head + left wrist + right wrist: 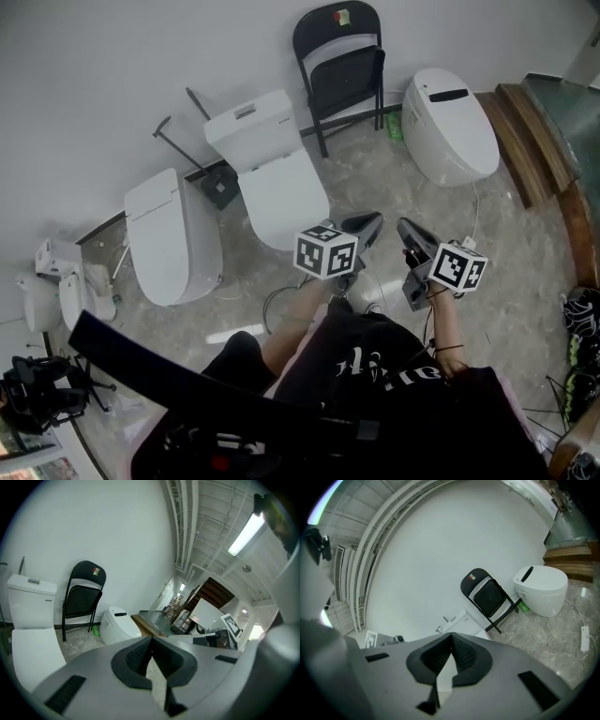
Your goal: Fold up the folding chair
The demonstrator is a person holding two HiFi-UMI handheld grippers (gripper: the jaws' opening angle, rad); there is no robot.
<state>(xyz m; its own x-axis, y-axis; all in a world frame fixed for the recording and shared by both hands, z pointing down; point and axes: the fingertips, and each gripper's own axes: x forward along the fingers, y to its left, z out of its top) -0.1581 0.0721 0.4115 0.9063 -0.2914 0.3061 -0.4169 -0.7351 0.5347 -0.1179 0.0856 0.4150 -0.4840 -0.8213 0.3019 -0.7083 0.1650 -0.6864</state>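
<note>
Step in hand: approach or stand-off. No contact with the chair (339,70).

Tool state:
- My left tool (362,229) has its jaws fully together and grips nothing.
- My right tool (413,235) is the same: pads meeting, nothing between them.
- I hold both close to my body, well apart from the chair.

The chair stands against the wall (112,75), between the tank toilet (272,178) and the rounded toilet (450,122). Its seat appears tipped up against the back, so I judge the fold largely done. The frames do not show whether it is fully flat.

If the seat needs closing, I must open the jaws before I reach the frame.

Clearance: the bare floor (375,178) between the two toilets is the only lane. A green bottle (394,125) lies by the chair's right foot, and wooden steps (530,141) bound the right side.
</note>
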